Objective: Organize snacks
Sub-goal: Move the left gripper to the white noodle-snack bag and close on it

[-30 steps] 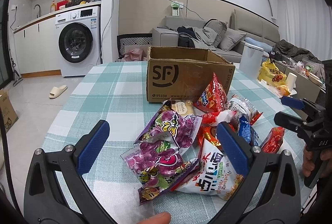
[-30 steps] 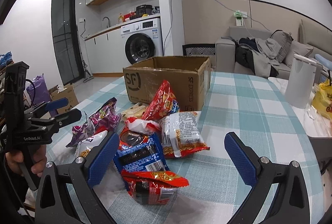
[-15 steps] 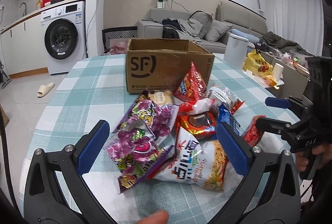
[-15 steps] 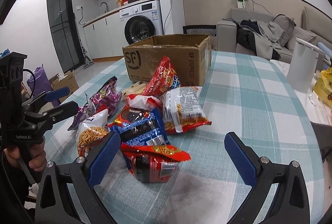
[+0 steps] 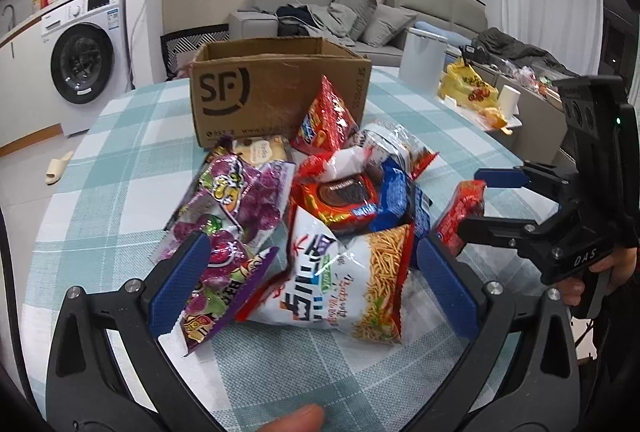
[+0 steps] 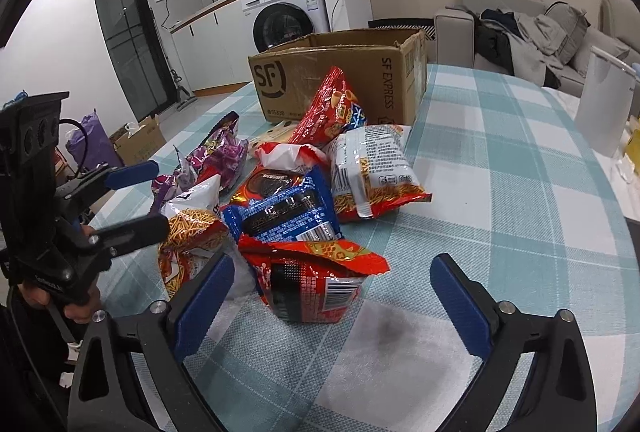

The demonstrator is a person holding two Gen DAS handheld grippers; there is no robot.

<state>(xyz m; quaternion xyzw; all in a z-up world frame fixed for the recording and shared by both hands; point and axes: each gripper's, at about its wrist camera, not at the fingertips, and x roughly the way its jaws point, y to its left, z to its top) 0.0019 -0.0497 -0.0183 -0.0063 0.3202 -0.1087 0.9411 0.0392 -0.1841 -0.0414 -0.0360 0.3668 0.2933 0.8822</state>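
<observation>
Snack bags were heaped loosely on the checked cloth, touching the front of an open, upright cardboard box; red, purple and white packs overlapped.

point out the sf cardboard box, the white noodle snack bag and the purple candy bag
SF cardboard box [image 5: 256, 100], left wrist view: on the printed front wall.
white noodle snack bag [image 5: 340, 268], left wrist view: on the middle of the bag's front.
purple candy bag [image 5: 244, 200], left wrist view: on the upper part of its front.
</observation>
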